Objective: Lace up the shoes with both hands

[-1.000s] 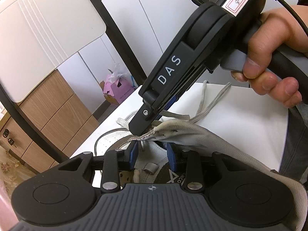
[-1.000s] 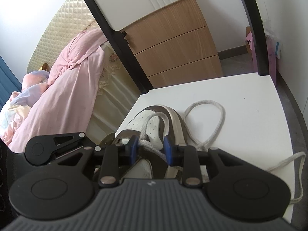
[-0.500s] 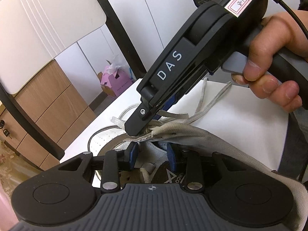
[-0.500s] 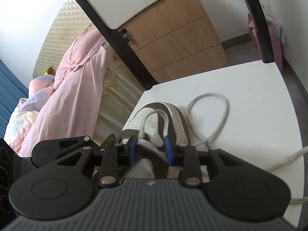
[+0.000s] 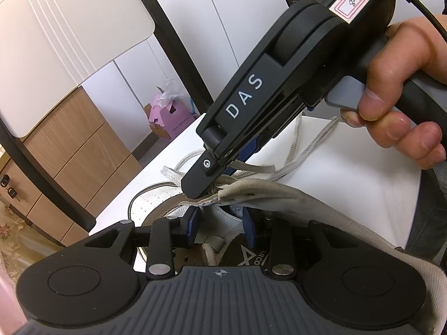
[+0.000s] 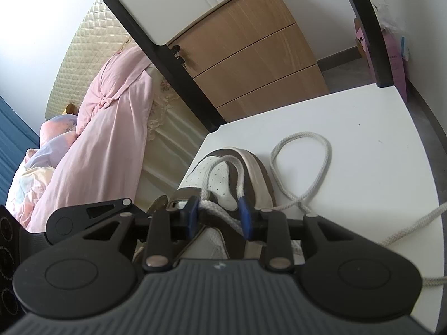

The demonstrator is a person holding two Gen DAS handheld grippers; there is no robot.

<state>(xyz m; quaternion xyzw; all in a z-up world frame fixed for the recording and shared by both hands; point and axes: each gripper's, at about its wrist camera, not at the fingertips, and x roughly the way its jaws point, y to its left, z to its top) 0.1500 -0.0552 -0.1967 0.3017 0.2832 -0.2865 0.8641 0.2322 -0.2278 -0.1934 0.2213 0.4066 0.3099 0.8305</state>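
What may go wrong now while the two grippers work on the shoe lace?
The shoe sits at the table edge, so a hard pull might drag it off. The loose lace loops over the table and may snag. The right gripper presses at the eyelet flap and might slip.

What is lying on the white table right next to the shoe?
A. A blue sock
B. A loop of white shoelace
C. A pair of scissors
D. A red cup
B: in the right wrist view a loop of white shoelace lies on the white table just beside the toe of the brown and white shoe, and nothing else rests there.
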